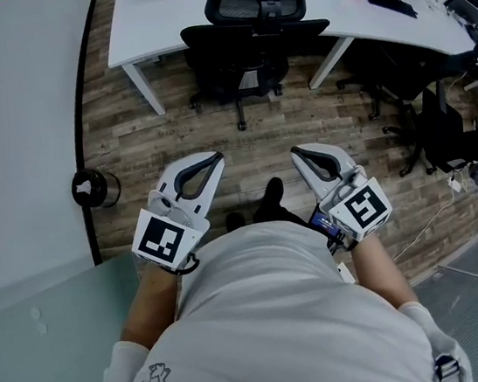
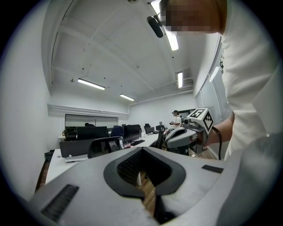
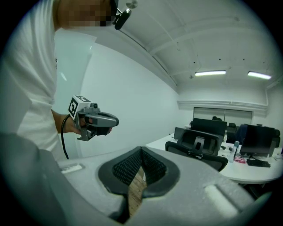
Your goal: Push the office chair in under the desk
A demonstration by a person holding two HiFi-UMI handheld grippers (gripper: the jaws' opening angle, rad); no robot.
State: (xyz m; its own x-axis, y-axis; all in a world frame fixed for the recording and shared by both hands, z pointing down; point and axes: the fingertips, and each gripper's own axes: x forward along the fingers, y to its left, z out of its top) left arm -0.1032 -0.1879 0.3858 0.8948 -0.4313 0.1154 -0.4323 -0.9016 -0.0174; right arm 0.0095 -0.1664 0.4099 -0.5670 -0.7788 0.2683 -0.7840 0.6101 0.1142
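A white shirt [image 1: 276,330] is seen closest, at the bottom of the head view (it is worn by the person holding the tools). Just past it, the left gripper [image 1: 213,157] is held out over the wooden floor [image 1: 125,131]. Its jaws are closed together with nothing in them. A little apart from it, the right gripper [image 1: 295,151] is held the same way. Its jaws are shut tight too, with nothing between them.

By the wall on the far left, a small round black thing [image 1: 90,189] is set on the floor; what it is cannot be told. The office chair [image 1: 250,47] is found farther off, in the middle, well apart from both grippers. It is black, its back is turned to the person, and it is placed between two white legs of the desk [image 1: 153,21]. How far the seat is tucked under cannot be told. To the right, another dark chair [image 1: 442,126] is parked by the desk.
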